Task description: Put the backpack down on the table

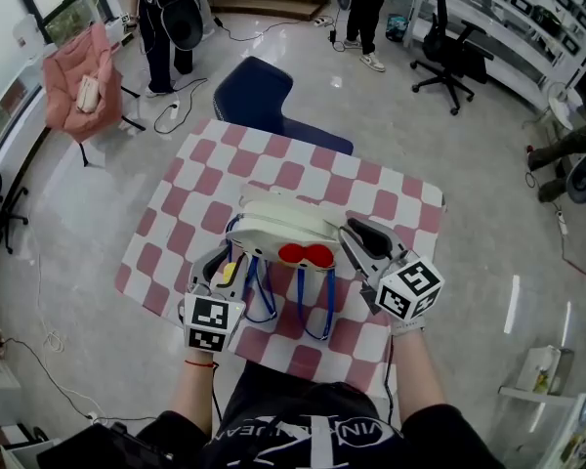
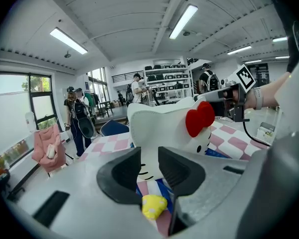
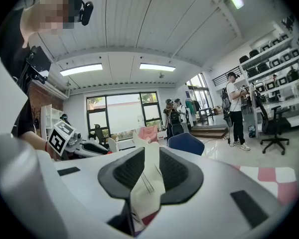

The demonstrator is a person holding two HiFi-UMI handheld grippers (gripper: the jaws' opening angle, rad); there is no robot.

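A white cat-face backpack (image 1: 278,225) with a red bow (image 1: 306,255) is over the middle of the pink-checked table (image 1: 391,203). Its blue straps (image 1: 313,306) trail toward me. I cannot tell whether its base rests on the cloth. My left gripper (image 1: 227,260) is at its left side, the jaws close together on the white edge (image 2: 149,153), with a yellow tag (image 2: 153,206) at their root. My right gripper (image 1: 350,234) is at its right side, shut on a fold of the white fabric (image 3: 148,183).
A dark blue chair (image 1: 264,96) stands at the table's far edge. A pink-draped chair (image 1: 83,86) is at the far left, a black office chair (image 1: 449,52) at the far right. People stand at the back, and cables lie on the floor.
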